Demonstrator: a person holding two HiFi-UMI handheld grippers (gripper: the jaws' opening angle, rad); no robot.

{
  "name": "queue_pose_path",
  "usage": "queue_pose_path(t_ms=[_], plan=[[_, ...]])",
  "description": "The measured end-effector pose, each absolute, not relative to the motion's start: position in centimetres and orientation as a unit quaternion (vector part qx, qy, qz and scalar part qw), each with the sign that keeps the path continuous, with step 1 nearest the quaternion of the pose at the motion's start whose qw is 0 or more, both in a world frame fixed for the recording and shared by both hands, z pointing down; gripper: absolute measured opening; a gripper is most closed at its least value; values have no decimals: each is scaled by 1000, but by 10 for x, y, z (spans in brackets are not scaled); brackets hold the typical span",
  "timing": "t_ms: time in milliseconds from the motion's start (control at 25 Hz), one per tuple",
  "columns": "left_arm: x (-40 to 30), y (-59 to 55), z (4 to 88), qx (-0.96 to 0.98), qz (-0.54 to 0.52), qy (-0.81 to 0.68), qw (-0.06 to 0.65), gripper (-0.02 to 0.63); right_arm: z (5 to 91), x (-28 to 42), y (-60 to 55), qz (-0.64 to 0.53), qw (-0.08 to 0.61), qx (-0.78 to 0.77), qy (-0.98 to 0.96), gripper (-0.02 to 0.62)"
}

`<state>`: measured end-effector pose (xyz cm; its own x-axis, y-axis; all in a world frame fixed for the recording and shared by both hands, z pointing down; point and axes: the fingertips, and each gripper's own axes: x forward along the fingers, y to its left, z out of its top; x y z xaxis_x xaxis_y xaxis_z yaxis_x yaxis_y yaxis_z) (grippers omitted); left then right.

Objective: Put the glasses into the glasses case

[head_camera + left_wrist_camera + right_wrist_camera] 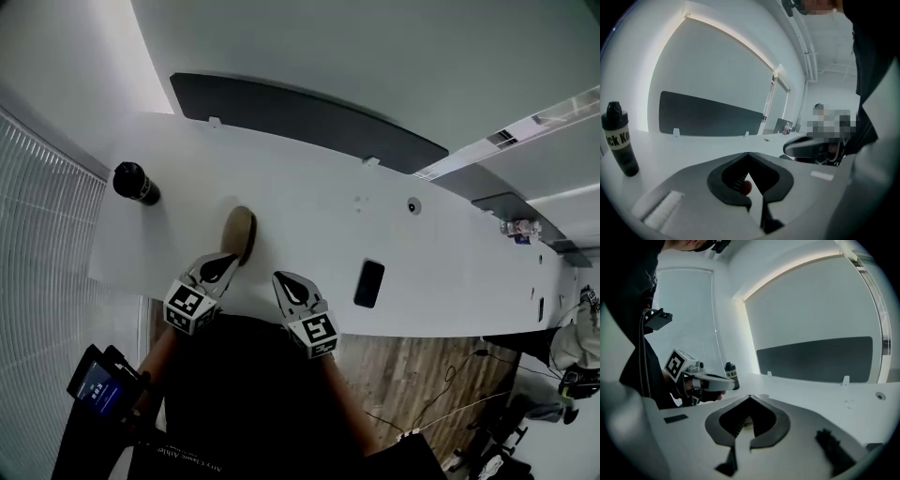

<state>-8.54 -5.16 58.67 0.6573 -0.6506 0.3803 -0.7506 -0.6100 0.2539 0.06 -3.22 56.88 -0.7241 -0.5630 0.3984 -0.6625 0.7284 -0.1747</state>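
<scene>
Hovering at counter (309, 216) edge, left claw (223, 266) and right claw (289, 281) pressed together (both empty), glasses case (239, 232) just beyond.

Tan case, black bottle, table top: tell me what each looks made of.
Tan case: matte, soft-looking shell with rounded edges, probably leather or imitation; too small to settle. Bottle: black, dull body with white print, plastic or coated metal. Table top: smooth white with a faint sheen, likely laminate.
</scene>
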Motion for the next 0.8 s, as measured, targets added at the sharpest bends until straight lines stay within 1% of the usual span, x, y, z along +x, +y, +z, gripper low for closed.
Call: queue_pose_path(t_ms=[120,320,800], plan=[[-81,-56,591,881,123,-400,221,6,566,-3,-26,155,154,329,-919,8],[-67,-46,608,889,182,-370,202,6,564,-2,-20,161,158,326,-918,8],[-52,-38,625,894,214,-338,203,6,578,0,-20,169,175,325,-914,8]])
